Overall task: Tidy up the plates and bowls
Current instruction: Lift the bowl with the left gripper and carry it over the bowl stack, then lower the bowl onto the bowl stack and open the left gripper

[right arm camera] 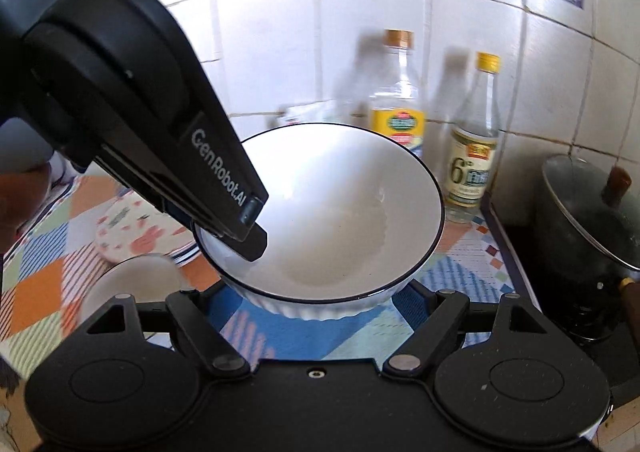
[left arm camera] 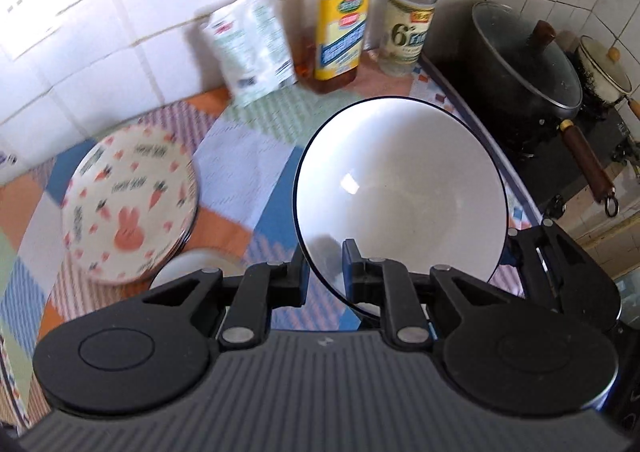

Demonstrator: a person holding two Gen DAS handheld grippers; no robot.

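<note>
While the left gripper [left arm camera: 325, 268] is clamped on the near rim of the white bowl [left arm camera: 400, 188], holding it clear above the patchwork cloth [left arm camera: 248, 156], the right gripper [right arm camera: 308, 302] has its jaws wide apart just beneath the bowl's ribbed underside, and whether they touch it I cannot tell. A rim pinch on a deep bowl tends to tip, so I would keep it level, let the right one support it from below, and lower it slowly. The carrot-print plates [left arm camera: 128, 200] sit stacked to the left, a smaller white bowl [right arm camera: 132, 284] beside them (likely the nesting spot). Behind stand an oil bottle [left arm camera: 340, 32] and a vinegar bottle [left arm camera: 412, 24] against white tiles; a lidded pot [left arm camera: 524, 68] sits on the stove.
</note>
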